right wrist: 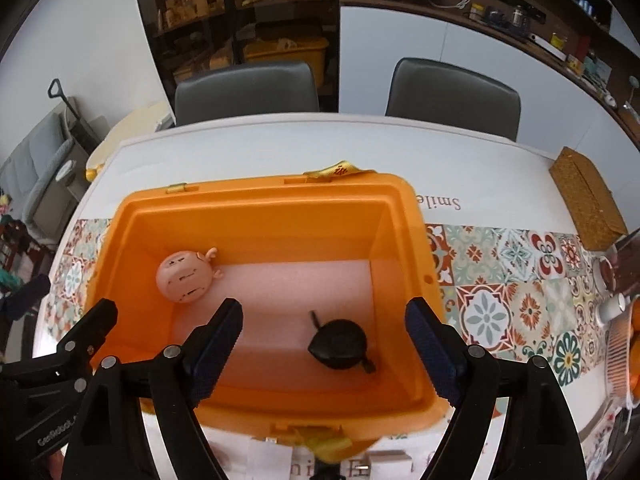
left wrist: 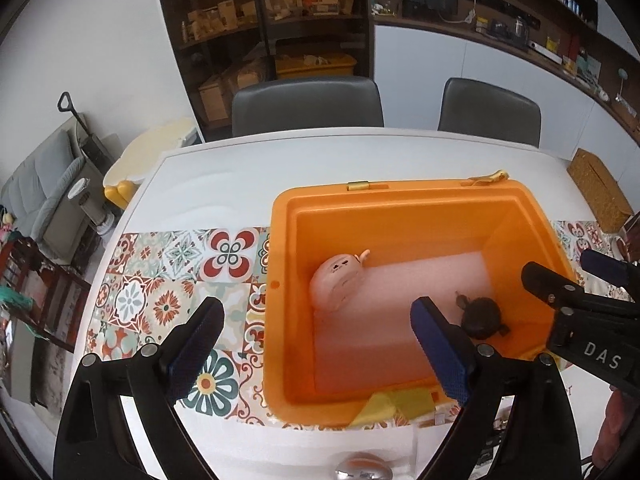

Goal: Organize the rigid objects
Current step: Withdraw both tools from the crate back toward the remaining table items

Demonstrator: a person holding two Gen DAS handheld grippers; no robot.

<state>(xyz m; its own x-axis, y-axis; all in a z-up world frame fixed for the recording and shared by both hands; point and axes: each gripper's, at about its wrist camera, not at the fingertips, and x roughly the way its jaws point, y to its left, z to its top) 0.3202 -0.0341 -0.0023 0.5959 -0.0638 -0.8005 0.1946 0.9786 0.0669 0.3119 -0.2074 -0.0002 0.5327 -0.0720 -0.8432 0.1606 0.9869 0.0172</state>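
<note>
A big white table (right wrist: 256, 152) is seen, with a tile-patterned runner (left wrist: 160, 292) laid across it. An orange box (right wrist: 264, 216) has been set on the runner, open at the top, probably so that things can be dropped in from above. A pale foam pad (right wrist: 280, 280) is seen on its floor, perhaps so that hard things land softly.

Two toys have been put inside, well apart. A round pink face toy (right wrist: 185, 276) is leaned in the far left corner. A small dark teapot (right wrist: 340, 342) is sat near the front wall, its spout turned toward the back.

The left tool (left wrist: 320, 348) is held above the box's left wall, one finger over the runner and one over the box. Its fingers are wide apart, with nothing held. The right tool (right wrist: 324, 356) is held over the teapot, also spread wide and empty.

It looks as if both toys have been let go, and more things may be fetched next.
</note>
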